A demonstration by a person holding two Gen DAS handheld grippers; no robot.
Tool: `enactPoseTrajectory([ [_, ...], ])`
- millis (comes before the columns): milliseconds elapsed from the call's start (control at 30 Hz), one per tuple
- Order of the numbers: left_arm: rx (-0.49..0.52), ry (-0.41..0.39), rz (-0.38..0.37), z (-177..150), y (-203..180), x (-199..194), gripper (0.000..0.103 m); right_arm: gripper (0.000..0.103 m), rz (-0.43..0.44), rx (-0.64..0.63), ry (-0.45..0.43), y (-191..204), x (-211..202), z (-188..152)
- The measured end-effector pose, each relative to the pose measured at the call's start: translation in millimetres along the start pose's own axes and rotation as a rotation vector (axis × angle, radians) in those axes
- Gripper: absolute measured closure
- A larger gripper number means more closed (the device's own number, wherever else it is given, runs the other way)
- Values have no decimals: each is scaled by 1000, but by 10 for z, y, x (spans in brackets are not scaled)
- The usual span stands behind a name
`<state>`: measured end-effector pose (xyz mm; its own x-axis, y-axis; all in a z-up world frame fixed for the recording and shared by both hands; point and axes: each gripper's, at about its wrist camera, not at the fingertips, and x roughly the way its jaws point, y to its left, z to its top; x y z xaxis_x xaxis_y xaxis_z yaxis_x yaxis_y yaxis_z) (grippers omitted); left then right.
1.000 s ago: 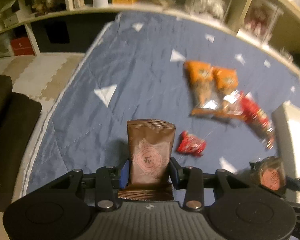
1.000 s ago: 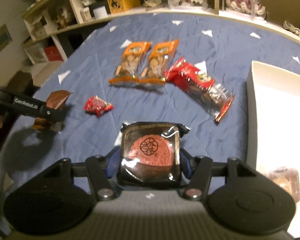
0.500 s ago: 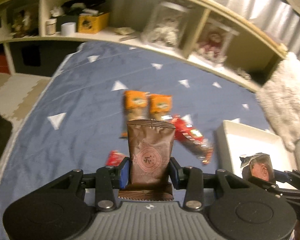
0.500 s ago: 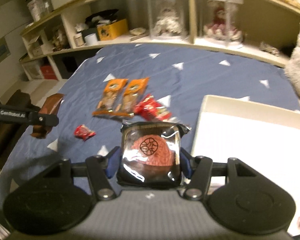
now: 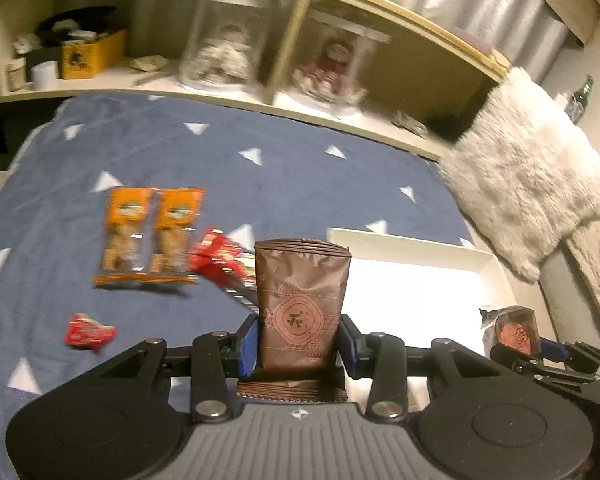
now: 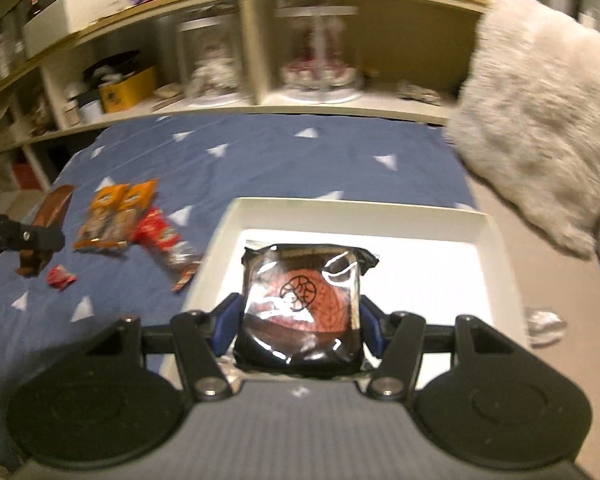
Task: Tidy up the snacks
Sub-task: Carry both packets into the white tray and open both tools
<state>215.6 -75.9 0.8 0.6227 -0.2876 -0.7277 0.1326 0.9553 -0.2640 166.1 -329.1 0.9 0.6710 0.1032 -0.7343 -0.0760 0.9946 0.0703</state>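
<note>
Above the blue bedspread [image 6: 279,160], both grippers clench snacks for the white tray [image 6: 496,240]: the left gripper [image 5: 297,340] grips a brown pouch [image 5: 302,300], the right gripper [image 6: 300,320] a clear-wrapped cake [image 6: 300,300].

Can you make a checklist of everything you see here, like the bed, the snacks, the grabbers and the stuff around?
Surface: blue blanket with white triangles.
Job's things: white tray; two orange packs, long red pack, small red wrapper on the blanket.
Clutter: nothing seen.
Grippers: left gripper shut on brown pouch; right gripper shut on round cake.
Cables: nothing seen.
Surroundings: shelf with jars, fluffy throw.
</note>
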Motion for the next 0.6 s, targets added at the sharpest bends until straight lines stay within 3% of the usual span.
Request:
enactPoseTrajectory([
  [367,55,60,-45,68,-661,651,60,37,-104,112,41,-804,234,-239],
  [600,48,130,-56,20,-803,1072,60,37,-124,71,83,-976,580,-196],
])
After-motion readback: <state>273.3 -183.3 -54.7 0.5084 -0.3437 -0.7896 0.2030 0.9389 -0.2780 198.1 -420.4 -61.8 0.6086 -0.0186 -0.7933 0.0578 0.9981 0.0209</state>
